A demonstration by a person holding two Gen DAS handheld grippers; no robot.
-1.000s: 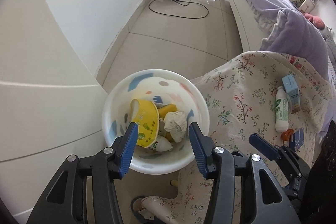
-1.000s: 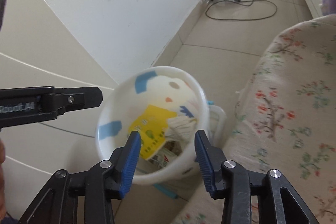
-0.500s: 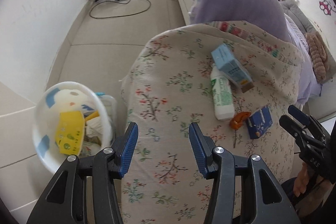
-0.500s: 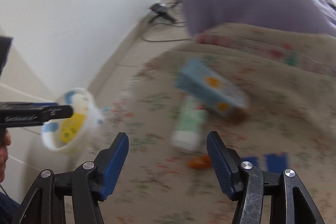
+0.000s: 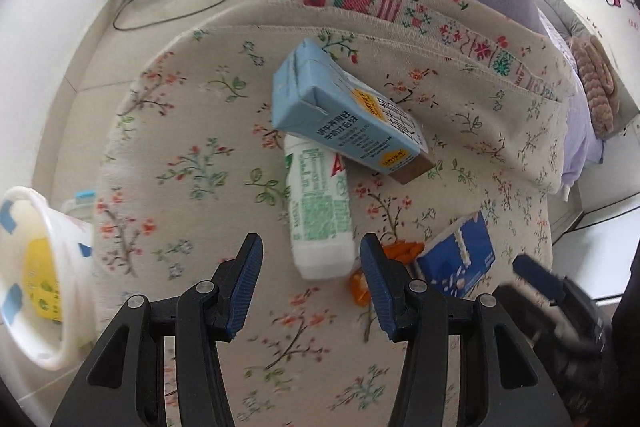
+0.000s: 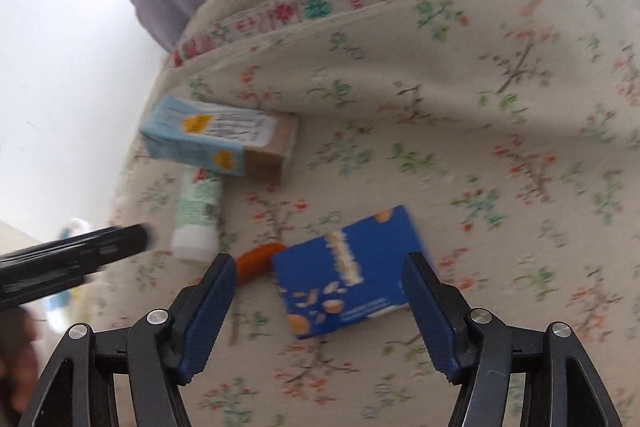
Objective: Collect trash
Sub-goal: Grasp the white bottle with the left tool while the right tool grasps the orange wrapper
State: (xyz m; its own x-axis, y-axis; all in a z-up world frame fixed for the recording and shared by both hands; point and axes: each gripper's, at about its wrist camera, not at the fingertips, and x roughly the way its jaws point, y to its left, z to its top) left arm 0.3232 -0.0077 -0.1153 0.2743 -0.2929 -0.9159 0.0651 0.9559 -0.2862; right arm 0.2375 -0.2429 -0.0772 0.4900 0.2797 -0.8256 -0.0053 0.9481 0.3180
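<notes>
Left wrist view shows the left gripper (image 5: 311, 283) with its blue jaws apart and empty above the flowered cloth (image 5: 192, 163), and the white plastic bottle with green label (image 5: 318, 211) lies just ahead of the fingertips, its far end under the light blue carton (image 5: 344, 111). At the left edge stands the white plastic bin (image 5: 36, 267) with yellow trash inside. In the right wrist view the right gripper (image 6: 318, 303) is opening, nothing pressed between its jaws, and the dark blue flat box (image 6: 352, 271) lies on the cloth between them, beside an orange scrap (image 6: 256, 261).

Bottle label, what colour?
Green print on the white bottle, some red near the top; clearest in the left wrist view.
</notes>
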